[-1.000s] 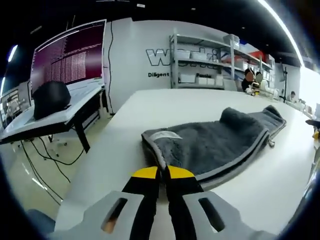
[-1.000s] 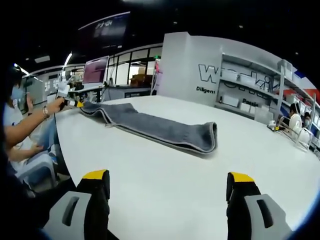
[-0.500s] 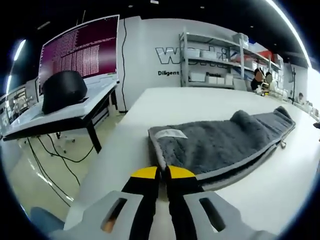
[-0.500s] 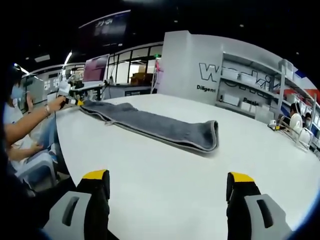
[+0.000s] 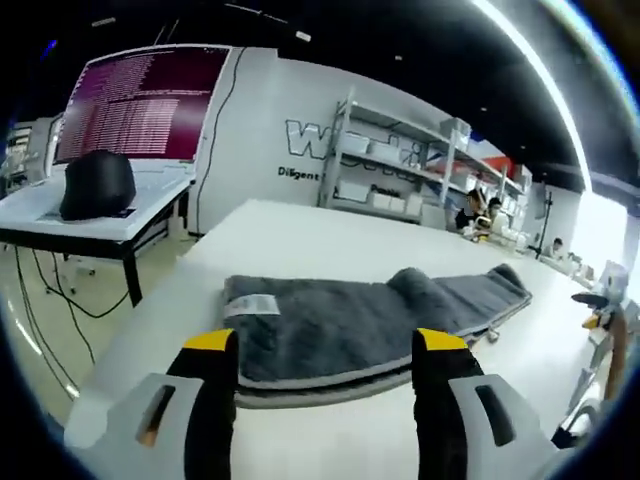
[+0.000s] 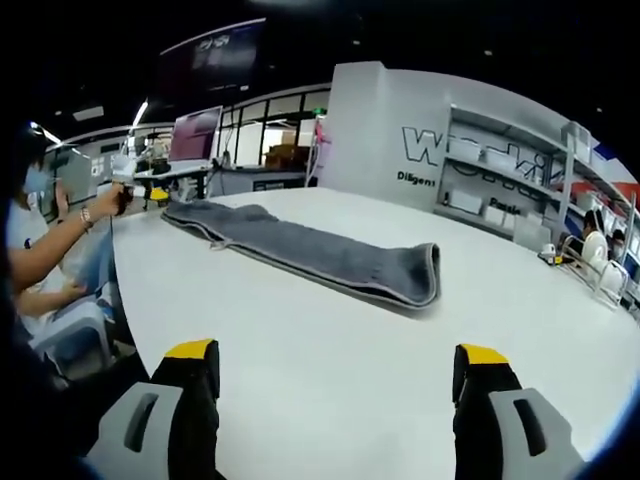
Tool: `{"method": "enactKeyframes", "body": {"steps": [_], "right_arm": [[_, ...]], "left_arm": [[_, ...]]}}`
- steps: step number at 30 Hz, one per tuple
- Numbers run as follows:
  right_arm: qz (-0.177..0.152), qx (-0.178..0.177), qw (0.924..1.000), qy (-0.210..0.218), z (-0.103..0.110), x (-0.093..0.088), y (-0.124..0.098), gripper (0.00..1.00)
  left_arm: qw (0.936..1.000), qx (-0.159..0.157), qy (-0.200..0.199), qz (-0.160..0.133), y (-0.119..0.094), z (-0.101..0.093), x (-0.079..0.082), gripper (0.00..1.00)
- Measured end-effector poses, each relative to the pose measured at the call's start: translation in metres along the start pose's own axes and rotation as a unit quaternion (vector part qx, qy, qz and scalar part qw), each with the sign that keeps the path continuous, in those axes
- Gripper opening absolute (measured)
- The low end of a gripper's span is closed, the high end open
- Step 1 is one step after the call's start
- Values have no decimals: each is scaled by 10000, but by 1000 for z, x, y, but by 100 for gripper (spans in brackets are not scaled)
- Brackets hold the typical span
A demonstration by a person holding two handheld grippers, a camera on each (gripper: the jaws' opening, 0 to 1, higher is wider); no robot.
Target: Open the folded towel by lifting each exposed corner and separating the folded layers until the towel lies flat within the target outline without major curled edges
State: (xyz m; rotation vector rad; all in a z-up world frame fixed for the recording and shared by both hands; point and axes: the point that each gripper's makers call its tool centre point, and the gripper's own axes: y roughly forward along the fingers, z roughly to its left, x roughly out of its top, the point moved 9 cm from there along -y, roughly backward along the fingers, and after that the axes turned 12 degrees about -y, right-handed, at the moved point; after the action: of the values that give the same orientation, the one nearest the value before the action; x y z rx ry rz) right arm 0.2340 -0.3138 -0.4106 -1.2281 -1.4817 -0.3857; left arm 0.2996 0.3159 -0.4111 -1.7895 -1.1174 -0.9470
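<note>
The grey towel (image 5: 370, 318) lies folded in a long strip on the white table (image 5: 300, 225), with a white label (image 5: 250, 305) at its near end. My left gripper (image 5: 325, 345) is open just short of that end, with the towel's folded edge showing between its yellow tips and nothing held. In the right gripper view the same towel (image 6: 310, 252) stretches from far left to the middle. My right gripper (image 6: 335, 352) stands open over bare table, well short of the towel's folded end (image 6: 425, 275). A person's hand (image 6: 98, 208) holds the left gripper (image 6: 135, 180) beyond the far end.
A side desk (image 5: 90, 215) with a large monitor (image 5: 140, 100) and a black bag (image 5: 95, 185) stands to the left of the table. Shelving (image 5: 400, 175) lines the back wall. People sit at a far bench (image 5: 480, 215). The table's edge (image 6: 125, 300) is close to the seated person.
My left gripper was shut on the towel's near corner and now stands open, having let go. The towel's end lies on the table. The right gripper has not moved.
</note>
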Motion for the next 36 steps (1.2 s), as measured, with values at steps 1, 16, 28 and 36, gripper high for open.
{"method": "enactKeyframes", "body": {"steps": [1, 16, 28, 36], "right_arm": [[-10, -34, 10000, -20, -1, 1, 0, 99], [32, -32, 9990, -453, -44, 29, 47, 97], [709, 533, 9857, -1431, -67, 20, 107, 64], [929, 952, 9842, -1170, -70, 13, 140, 43]], "left_arm": [[10000, -21, -9, -9, -1, -1, 0, 74], [9918, -1215, -159, -350, -37, -77, -18, 99], [9893, -1436, 196, -159, -59, -115, -36, 99], [9870, -1530, 457, 159, -63, -121, -44, 99]]}}
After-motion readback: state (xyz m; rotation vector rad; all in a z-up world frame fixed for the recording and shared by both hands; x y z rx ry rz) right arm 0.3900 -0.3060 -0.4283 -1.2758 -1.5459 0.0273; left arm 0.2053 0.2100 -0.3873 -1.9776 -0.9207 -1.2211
